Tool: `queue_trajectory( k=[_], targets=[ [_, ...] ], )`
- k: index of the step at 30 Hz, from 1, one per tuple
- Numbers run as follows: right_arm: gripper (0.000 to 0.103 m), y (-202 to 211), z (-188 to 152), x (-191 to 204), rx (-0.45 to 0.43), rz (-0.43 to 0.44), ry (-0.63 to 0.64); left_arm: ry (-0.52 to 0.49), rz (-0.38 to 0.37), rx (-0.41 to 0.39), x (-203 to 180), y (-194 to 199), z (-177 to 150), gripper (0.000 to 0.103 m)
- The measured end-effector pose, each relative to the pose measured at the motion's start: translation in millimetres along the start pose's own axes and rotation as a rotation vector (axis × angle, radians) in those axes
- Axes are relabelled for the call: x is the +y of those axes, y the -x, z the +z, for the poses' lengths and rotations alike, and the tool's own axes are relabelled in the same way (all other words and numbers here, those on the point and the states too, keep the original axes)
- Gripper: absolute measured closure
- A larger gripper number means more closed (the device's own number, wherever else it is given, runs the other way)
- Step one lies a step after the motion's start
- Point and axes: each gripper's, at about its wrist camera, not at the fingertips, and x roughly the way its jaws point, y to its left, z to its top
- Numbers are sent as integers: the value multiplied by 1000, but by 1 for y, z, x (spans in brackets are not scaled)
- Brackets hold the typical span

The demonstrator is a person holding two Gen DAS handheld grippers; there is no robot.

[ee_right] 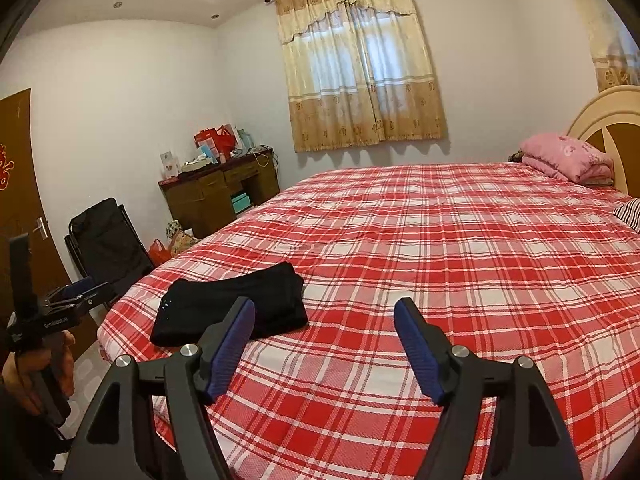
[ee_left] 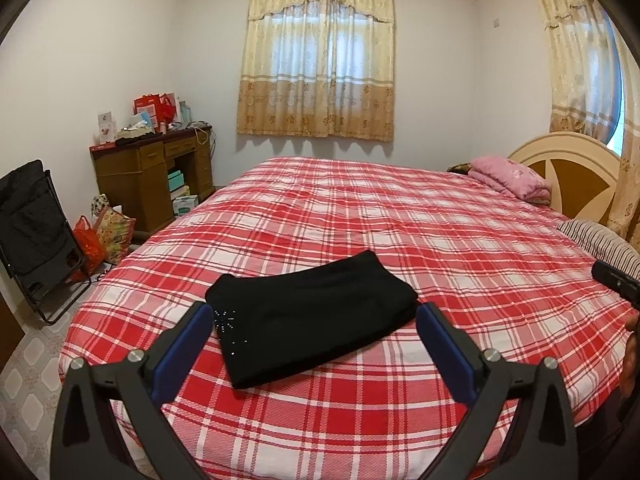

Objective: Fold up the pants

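Left wrist view, folded black pants (ee_left: 308, 316) beyond open left gripper (ee_left: 314, 328), untouched

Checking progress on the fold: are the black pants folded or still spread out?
Folded: the black pants lie as a compact layered rectangle on the plaid bed, no legs stretched out.

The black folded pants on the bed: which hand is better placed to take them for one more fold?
Probably the left. Its tool is open and frames the black folded pants directly ahead. The right tool, also open, points at bare red plaid bedcover, pants off to its left.
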Motion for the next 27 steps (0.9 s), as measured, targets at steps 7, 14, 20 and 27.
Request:
queue_trajectory(
  k=[7, 14, 20, 27],
  targets=[
    [26, -3, -2, 3, 9, 1, 16, -4, 7, -42, 0, 9, 3, 0],
    [26, -5, -3, 6, 13, 3, 27, 26, 8, -65, 7, 13, 9, 0],
    [26, -8, -6, 8, 22, 0, 34, 33, 41, -55, 10, 7, 6, 0],
    [26, -11, -8, 9, 32, 1, 38, 45, 43, -44, 15, 0, 1, 0]
  ],
)
